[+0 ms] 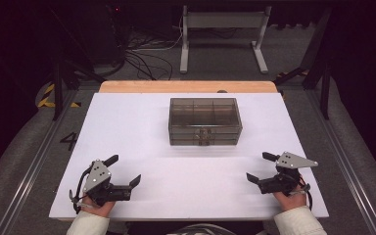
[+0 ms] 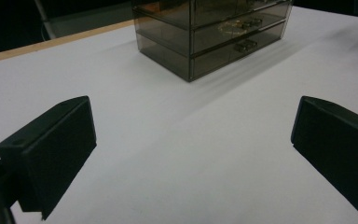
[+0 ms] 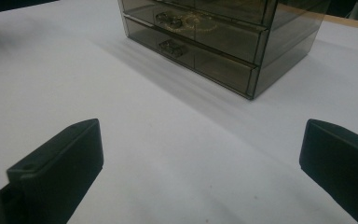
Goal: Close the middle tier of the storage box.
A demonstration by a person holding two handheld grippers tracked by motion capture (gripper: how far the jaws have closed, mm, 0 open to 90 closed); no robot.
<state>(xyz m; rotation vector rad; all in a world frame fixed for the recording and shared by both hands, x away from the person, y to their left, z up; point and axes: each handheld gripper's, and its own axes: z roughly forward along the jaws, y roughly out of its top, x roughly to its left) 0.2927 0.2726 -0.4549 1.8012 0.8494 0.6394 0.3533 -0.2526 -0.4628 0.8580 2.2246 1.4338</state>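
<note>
A smoky see-through drawer box (image 1: 204, 121) stands in the middle of the white table top (image 1: 142, 127), its drawer fronts and small handles toward me. Something thin and gold shows inside an upper drawer (image 3: 200, 21). My left gripper (image 1: 126, 170) rests near the front left edge, open, jaws wide apart with nothing between them (image 2: 191, 154). My right gripper (image 1: 262, 167) rests near the front right edge, also open and empty (image 3: 200, 158). Both point toward the box (image 2: 214, 32), well short of it.
A wooden strip (image 1: 186, 86) runs along the table's far edge. Beyond it stand a white metal frame (image 1: 223, 34) and loose cables (image 1: 147, 61) on the floor. Dark stands flank the table at both sides.
</note>
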